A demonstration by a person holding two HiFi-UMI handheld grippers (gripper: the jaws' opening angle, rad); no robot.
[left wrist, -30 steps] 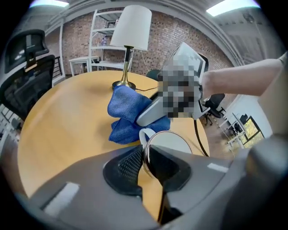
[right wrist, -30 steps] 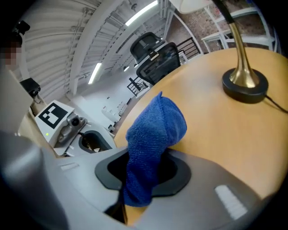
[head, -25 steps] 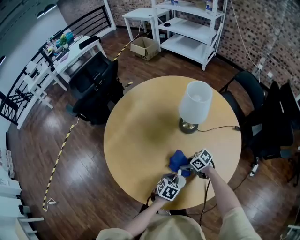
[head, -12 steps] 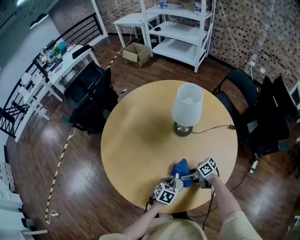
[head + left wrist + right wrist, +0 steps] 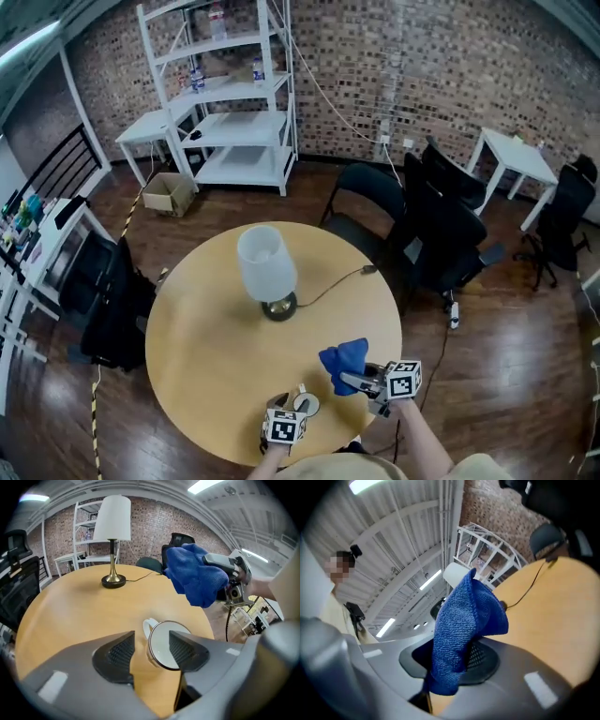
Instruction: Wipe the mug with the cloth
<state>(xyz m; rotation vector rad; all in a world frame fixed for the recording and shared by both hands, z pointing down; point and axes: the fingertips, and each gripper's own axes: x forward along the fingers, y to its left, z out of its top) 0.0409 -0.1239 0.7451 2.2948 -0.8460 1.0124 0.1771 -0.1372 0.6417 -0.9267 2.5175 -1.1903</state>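
Head view: the left hand-held gripper [image 5: 295, 411] sits at the near edge of the round wooden table [image 5: 206, 347], right at the white mug [image 5: 306, 403]. To its right, the right hand-held gripper [image 5: 356, 380] is held above the table edge, with the blue cloth [image 5: 343, 361] bunched at its tip. A white-shaded lamp [image 5: 266, 267] stands further back on the table, its cord [image 5: 328, 281] trailing off the far edge. Around the table are a dark wooden floor [image 5: 487, 319], black chairs [image 5: 441, 225], a white shelving unit [image 5: 234, 103] against a brick wall [image 5: 403, 66], and a cardboard box [image 5: 169, 194].

Left gripper view: the jaws are apart and have just been opening. The mug is between them, mouth towards the camera. The left pad is clear of it, with bare table showing in the gap, and the right pad overlaps the mug's mouth. Whether that pad touches the rim I cannot tell. The cloth hangs from the other gripper above and to the right.

Right gripper view: the jaws are clamped on the cloth, which rises in a fold from between the pads.
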